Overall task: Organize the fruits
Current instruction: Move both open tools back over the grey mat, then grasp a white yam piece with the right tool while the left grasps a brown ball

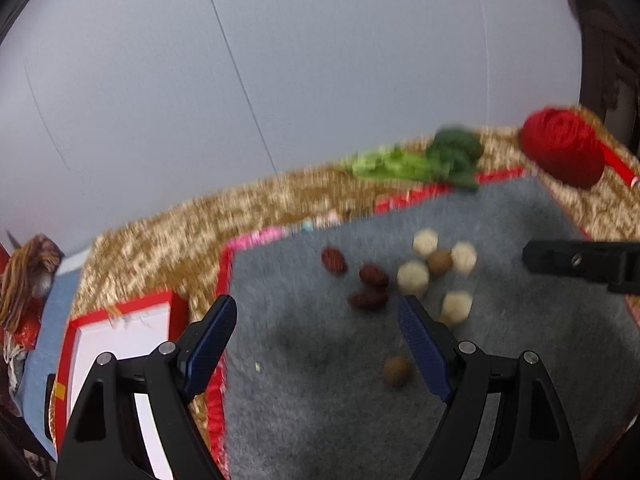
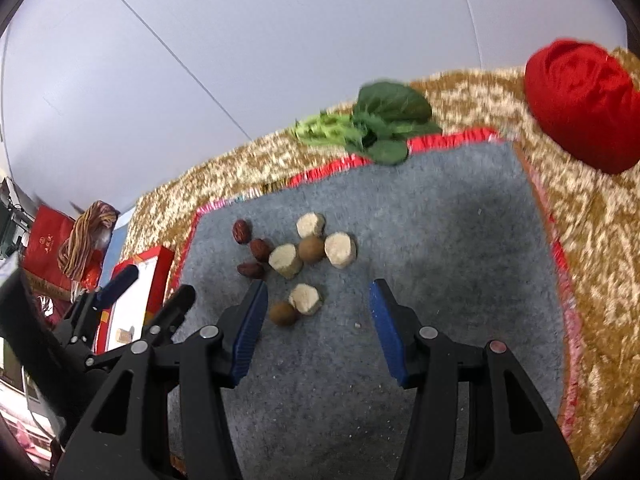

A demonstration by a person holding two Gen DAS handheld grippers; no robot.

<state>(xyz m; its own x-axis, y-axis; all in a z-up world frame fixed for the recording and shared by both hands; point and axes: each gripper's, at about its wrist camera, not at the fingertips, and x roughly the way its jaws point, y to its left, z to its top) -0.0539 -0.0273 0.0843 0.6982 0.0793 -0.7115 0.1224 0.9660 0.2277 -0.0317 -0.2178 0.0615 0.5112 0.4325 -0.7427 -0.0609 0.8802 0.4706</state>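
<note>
On a grey mat [image 1: 500, 360] [image 2: 440, 240] lie three dark red dates [image 1: 374, 275] [image 2: 260, 249], several pale cream chunks [image 1: 413, 277] [image 2: 340, 249] and brown round longans [image 1: 397, 370] [image 2: 311, 249]. My left gripper [image 1: 316, 336] hovers open over the mat's near left part, with the dates just beyond its fingertips. My right gripper [image 2: 318, 308] is open too, and a cream chunk [image 2: 306, 299] and a longan [image 2: 283, 313] sit just inside its left finger. The right gripper's black body [image 1: 584, 264] shows at the right edge of the left wrist view. The left gripper [image 2: 156, 284] appears at the left of the right wrist view.
The mat lies on a gold patterned cloth [image 1: 168, 248] [image 2: 592, 240]. Leafy greens [image 1: 432, 160] [image 2: 372, 128] rest at the mat's far edge, a red cloth bundle [image 1: 564, 148] [image 2: 584, 104] at far right. A red-rimmed white box [image 1: 120, 340] [image 2: 136, 296] stands left of the mat.
</note>
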